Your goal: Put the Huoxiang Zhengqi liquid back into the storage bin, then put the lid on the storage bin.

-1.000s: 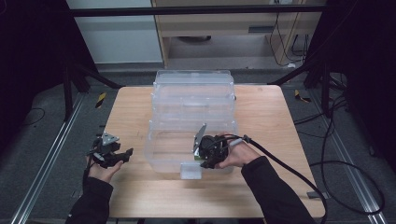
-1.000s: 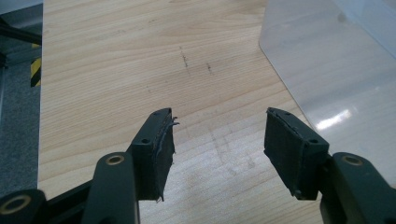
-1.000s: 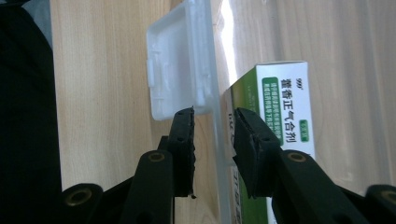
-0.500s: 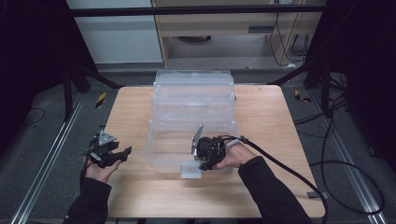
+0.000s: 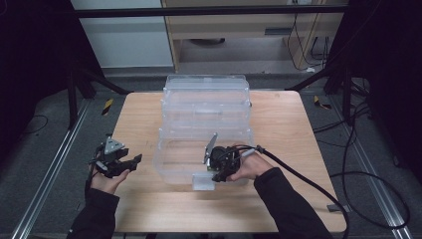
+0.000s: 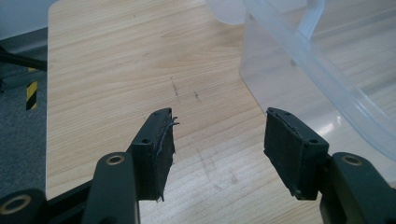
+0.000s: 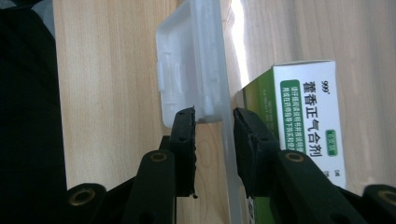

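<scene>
Change since earlier frame: almost nothing; I keep my right gripper [image 5: 213,168] parked at the front of the clear storage box [image 5: 205,130], and my left gripper [image 5: 118,163] has barely drifted near the table's left edge.
Right gripper: its jaws straddle the box's front wall beside the white latch flap [image 7: 189,65]; one pad sits outside by the latch, the other inside. I cannot tell whether the pads are pressing on the plastic.
Left gripper: released, jaws spread wide over bare wood, holding nothing, with a corner of the box just beside it.
Task's thing: the box stands mid-table, stacked clear tiers stepping toward the far edge, the front tier nearest me. A green-and-white medicine carton [image 7: 308,116] shows through the wall just beyond my right jaws.
Progress: I judge this an early step, working the front latch or wall; the latch flap hangs down, and anything with the carton remains to do.
Surface: a light wooden table [image 5: 283,124], faintly scuffed.
Room: dark floor mats, black cables at right, metal frame rails, pale cabinets behind.
</scene>
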